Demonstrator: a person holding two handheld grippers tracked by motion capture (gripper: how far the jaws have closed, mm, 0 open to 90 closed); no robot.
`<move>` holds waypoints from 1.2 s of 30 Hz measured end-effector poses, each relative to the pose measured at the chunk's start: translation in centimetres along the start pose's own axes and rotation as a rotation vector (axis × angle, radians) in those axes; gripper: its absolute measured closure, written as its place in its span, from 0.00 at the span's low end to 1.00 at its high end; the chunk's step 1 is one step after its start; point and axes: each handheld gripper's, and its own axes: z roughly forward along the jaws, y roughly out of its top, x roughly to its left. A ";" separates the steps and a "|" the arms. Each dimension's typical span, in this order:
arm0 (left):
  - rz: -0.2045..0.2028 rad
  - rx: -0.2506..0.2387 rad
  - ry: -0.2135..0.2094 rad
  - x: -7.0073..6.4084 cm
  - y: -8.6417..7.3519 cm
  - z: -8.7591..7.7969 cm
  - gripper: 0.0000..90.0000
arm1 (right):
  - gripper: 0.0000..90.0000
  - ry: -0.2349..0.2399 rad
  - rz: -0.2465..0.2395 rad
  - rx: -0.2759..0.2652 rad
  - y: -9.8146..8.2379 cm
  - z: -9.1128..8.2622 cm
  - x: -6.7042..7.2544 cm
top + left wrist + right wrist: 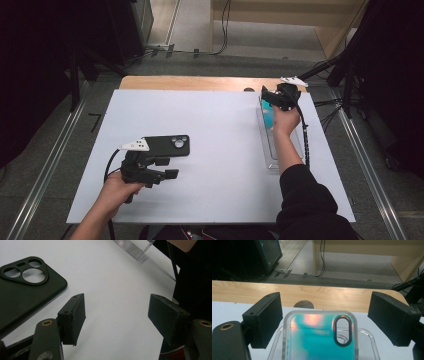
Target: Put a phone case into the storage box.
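A black phone case (167, 145) (22, 287) lies flat on the white mat, camera cutout up. Just in front of it my left gripper (167, 167) (117, 305) rests low over the mat, open, with nothing between its jaws. A teal iridescent phone case (267, 114) (319, 337) stands in a clear plastic tray (286, 147) (372, 340) at the right. My right gripper (268, 98) (325, 307) hovers over its top end. Its jaws stand open on either side of the case, with a gap at each side.
The white mat (220, 150) covers a wooden table whose bare far edge (200, 82) (337, 296) shows behind the tray. A small round grey knob (248, 90) (303, 304) sits on that edge. Cables and dark stands lie beyond the table.
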 end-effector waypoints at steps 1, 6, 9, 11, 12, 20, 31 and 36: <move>0.001 0.001 0.001 0.0 0.0 0.0 0.34 | 0.12 0.000 -0.003 0.004 0.2 -0.2 0.0; -0.002 0.001 0.001 0.1 0.1 0.0 0.34 | 0.12 0.067 0.034 0.037 0.8 -1.4 -0.1; 0.001 0.003 0.003 0.1 0.1 0.1 0.34 | 0.12 0.089 0.045 0.067 0.9 -2.1 -0.1; 0.002 0.006 0.006 0.1 0.2 0.1 0.34 | 0.12 0.118 0.042 0.085 1.0 -2.8 -0.1; 0.004 0.006 0.007 0.0 0.2 0.1 0.34 | 0.12 0.134 0.040 0.084 1.0 -3.2 -0.2; 0.006 0.008 0.016 0.1 0.3 0.1 0.34 | 0.13 0.254 0.009 0.115 1.3 -6.1 0.3; 0.018 0.009 0.002 0.4 0.6 -0.2 0.34 | 0.14 0.394 -0.037 0.153 0.6 -9.4 2.0; 0.013 0.016 0.004 0.5 0.6 -0.1 0.34 | 0.14 0.460 -0.062 0.170 0.2 -10.9 2.8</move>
